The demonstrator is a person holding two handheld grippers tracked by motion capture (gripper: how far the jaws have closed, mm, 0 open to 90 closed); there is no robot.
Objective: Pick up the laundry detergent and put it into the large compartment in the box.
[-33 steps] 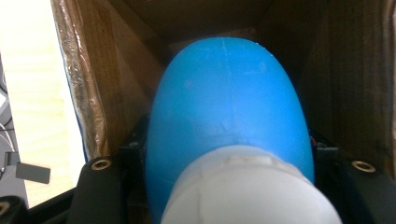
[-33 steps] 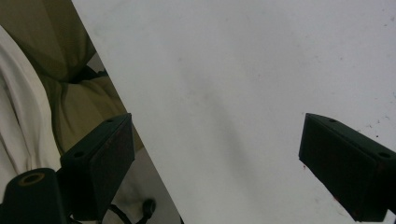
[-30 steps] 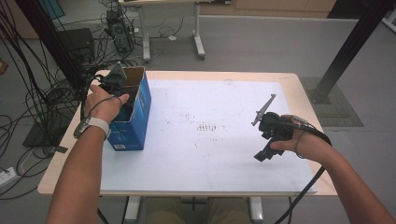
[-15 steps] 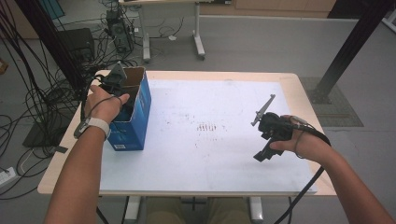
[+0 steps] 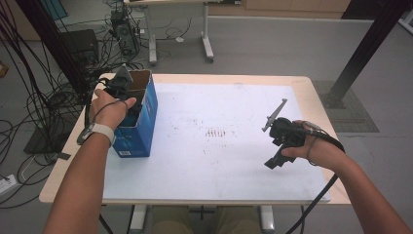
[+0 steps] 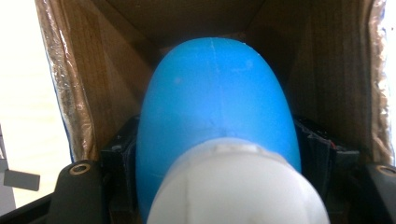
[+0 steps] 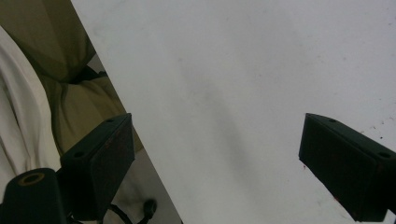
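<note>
Blue-and-white bottle (image 6: 215, 121) is seen nose-down inside the cardboard box (image 5: 141, 114) at the table's left edge, between the left gripper (image 5: 127, 97) jaws, which have just been opening; release judged underway, withdrawal upward called for next. Right gripper (image 7: 215, 158) is held spread and empty over the scuffed white table (image 5: 219, 161); cables and a desk are noted beyond.

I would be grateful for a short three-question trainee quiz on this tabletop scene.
1. True or false: the right gripper has its jaws apart over the white table top.
2. The left gripper reaches into which thing? A) the blue cardboard box B) a metal bowl C) a drawer
3. What colours are the rounded object between the left gripper's jaws?

Key: 1 true; 2 A; 3 blue, with a white part nearest the camera. The left jaws have just been opening, with the object between them.
</note>
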